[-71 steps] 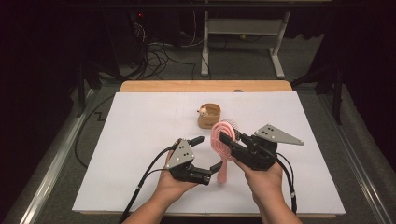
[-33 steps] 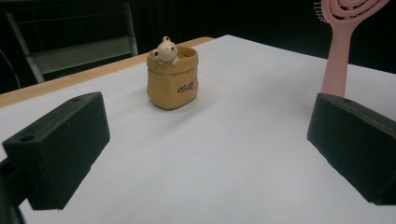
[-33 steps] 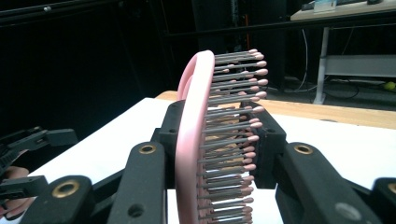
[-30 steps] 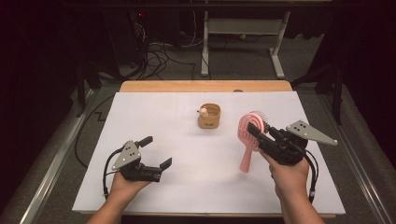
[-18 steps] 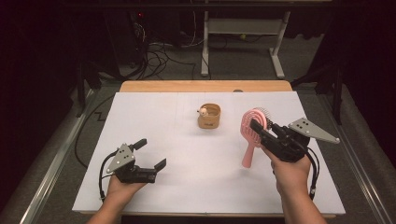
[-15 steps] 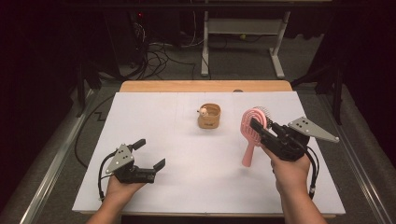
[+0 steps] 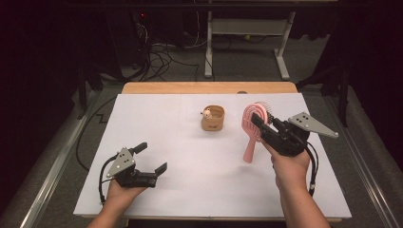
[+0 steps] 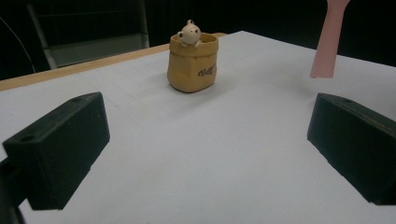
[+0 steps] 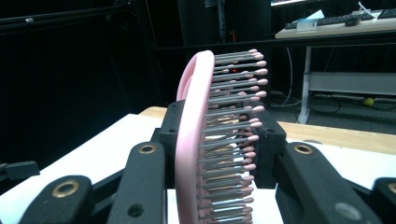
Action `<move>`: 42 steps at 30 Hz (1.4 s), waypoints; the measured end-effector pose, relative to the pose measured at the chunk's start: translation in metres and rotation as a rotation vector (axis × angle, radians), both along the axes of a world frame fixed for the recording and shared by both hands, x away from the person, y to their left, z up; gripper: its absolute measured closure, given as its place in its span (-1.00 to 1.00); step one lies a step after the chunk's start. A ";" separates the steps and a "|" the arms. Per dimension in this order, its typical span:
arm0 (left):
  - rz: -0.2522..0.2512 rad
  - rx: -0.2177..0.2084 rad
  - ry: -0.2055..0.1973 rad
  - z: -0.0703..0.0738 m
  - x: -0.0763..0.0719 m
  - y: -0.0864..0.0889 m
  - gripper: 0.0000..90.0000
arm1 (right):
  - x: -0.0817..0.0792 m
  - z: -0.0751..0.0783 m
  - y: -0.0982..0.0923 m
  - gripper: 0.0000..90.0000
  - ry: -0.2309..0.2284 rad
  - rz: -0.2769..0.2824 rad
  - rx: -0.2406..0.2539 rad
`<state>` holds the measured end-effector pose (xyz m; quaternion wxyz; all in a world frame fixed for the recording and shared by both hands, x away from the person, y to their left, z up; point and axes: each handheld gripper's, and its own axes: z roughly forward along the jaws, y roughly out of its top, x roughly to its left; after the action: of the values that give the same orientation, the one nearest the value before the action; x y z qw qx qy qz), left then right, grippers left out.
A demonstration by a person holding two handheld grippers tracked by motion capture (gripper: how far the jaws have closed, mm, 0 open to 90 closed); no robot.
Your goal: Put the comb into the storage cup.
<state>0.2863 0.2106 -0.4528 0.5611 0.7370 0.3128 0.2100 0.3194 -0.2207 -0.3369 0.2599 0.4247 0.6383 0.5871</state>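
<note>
I hold a claw in each hand over a white table [image 7: 190, 199]. My right claw [image 7: 259, 124] is clamped on the head of a pink hairbrush [image 7: 252, 124], one jaw against the flat pink back and the other pressing into the bristles. The brush stands nearly upright in the air, head at the top and its handle hanging down with the tip close over the table. It hangs to the right of a small tan pouch [image 7: 212, 118] with a little toy animal peeking over its rim. In the right gripper view the brush [image 9: 194, 154] is edge on, its bristles pointing right, squeezed between the two black jaws.

My left claw [image 7: 153, 160] hangs low near the front left of the table, jaws wide apart and holding nothing. In the left gripper view the pouch [image 8: 192, 63] stands straight ahead and the brush handle [image 8: 329, 39] hangs at the upper right.

To do this step well, I judge I should keep the squeeze firm, since bristles give under pressure and the brush could twist. If the brush is meant to go in the pouch, which I cannot be sure of, I would line the handle tip over the opening before lowering. My free left claw could steady the pouch so it does not tip.
</note>
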 end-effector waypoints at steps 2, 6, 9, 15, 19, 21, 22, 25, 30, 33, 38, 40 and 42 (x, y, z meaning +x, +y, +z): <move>-0.001 0.004 -0.002 0.000 0.000 0.000 -1.00 | 0.002 0.001 0.001 0.45 -0.006 -0.001 -0.003; -0.003 0.001 -0.017 0.000 -0.001 0.001 -1.00 | 0.006 0.002 0.002 0.45 -0.009 -0.007 -0.002; -0.002 0.004 -0.019 -0.001 -0.001 0.002 -1.00 | 0.008 0.002 0.003 0.45 -0.010 -0.007 0.003; -0.006 -0.020 -0.002 -0.002 0.001 0.003 -1.00 | 0.016 0.001 0.006 0.45 -0.008 -0.013 -0.001; -0.003 -0.037 -0.008 -0.001 0.001 0.005 -1.00 | 0.020 0.001 0.008 0.45 -0.011 -0.012 0.000; -0.001 -0.042 -0.005 -0.001 0.001 0.007 -1.00 | 0.021 0.003 0.009 0.45 -0.014 -0.011 0.004; 0.003 -0.044 -0.007 -0.001 0.001 0.007 -1.00 | 0.022 0.004 0.010 0.45 -0.014 -0.009 0.005; 0.009 -0.036 -0.003 -0.002 0.002 0.008 -1.00 | 0.023 0.006 0.012 0.45 -0.020 -0.011 0.001; 0.007 -0.009 0.007 -0.004 0.003 0.005 -1.00 | 0.023 0.010 0.017 0.45 -0.038 -0.006 0.002; 0.002 -0.009 0.004 -0.004 0.003 0.004 -1.00 | 0.024 0.012 0.017 0.45 -0.042 -0.012 0.004; -0.002 -0.006 -0.005 -0.003 0.000 0.005 -1.00 | 0.026 0.015 0.016 0.45 -0.050 -0.020 0.010; -0.006 -0.003 -0.013 -0.002 -0.001 0.005 -1.00 | 0.028 0.016 0.017 0.45 -0.050 -0.023 0.012; -0.007 0.003 -0.018 -0.002 -0.001 0.004 -1.00 | 0.029 0.017 0.018 0.45 -0.052 -0.027 0.005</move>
<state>0.2850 0.2141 -0.4549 0.5635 0.7371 0.3046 0.2153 0.3487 -0.2023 -0.3202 0.2832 0.4185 0.6242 0.5959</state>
